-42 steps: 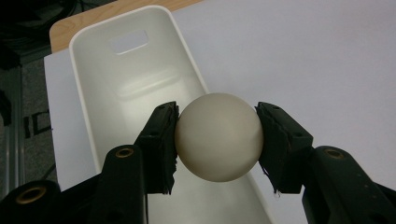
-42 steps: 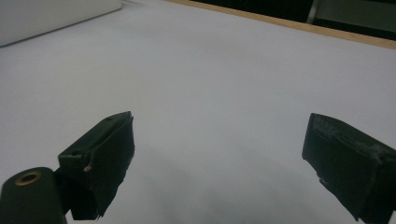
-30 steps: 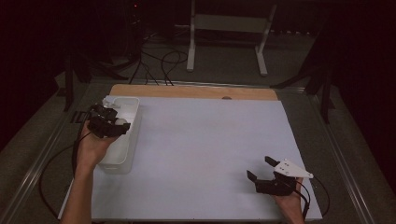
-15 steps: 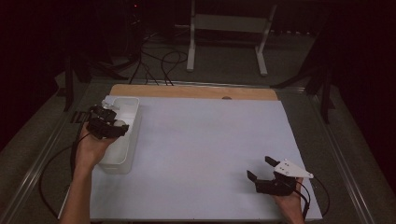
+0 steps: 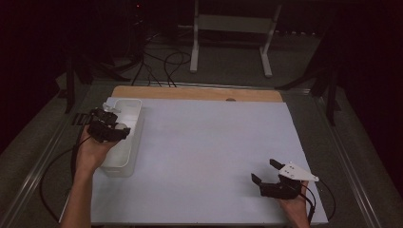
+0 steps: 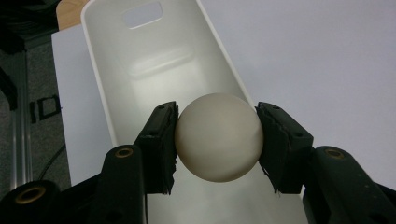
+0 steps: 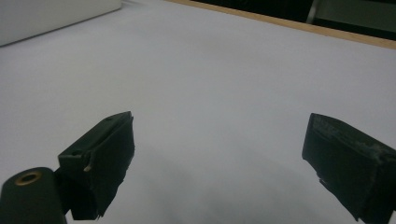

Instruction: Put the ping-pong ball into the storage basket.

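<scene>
Over glossy white plastic bin [image 6: 140, 70]: left gripper [image 6: 217, 135] jaws pinch smooth matte ball [image 6: 218, 136]; right gripper [image 7: 219, 163] jaws wide.

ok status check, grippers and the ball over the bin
Left gripper shut on white ball, above white bin. Right gripper open, empty, over the mat. Nothing in the way.

High view overlooks the table [image 5: 209, 142]; both claw views skim it closely.
</scene>
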Demonstrator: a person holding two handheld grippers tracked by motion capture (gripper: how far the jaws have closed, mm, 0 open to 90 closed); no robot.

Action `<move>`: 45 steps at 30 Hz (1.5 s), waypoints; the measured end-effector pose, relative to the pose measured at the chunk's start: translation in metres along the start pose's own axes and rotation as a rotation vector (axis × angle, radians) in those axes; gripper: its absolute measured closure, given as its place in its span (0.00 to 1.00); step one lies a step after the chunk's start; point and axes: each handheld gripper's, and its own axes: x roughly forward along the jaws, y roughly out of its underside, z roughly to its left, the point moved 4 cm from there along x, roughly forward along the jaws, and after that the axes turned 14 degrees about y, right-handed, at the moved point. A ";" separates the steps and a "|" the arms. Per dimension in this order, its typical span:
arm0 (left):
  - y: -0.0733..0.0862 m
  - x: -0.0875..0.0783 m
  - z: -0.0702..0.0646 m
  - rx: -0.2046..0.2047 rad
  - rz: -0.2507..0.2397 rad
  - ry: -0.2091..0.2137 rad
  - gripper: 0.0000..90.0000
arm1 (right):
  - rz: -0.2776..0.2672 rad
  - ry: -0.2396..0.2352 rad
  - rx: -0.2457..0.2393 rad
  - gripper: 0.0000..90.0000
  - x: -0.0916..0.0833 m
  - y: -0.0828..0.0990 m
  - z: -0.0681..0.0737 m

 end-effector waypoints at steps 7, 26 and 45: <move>0.001 0.000 0.001 -0.009 -0.012 0.001 0.54 | 0.000 0.000 0.001 0.10 0.000 0.000 0.000; -0.003 -0.001 -0.006 0.017 -0.066 0.010 0.00 | 0.001 -0.001 0.000 0.10 0.001 0.000 0.000; 0.007 -0.001 -0.021 0.062 -0.118 0.030 0.00 | -0.002 -0.001 0.000 0.10 0.000 0.000 -0.001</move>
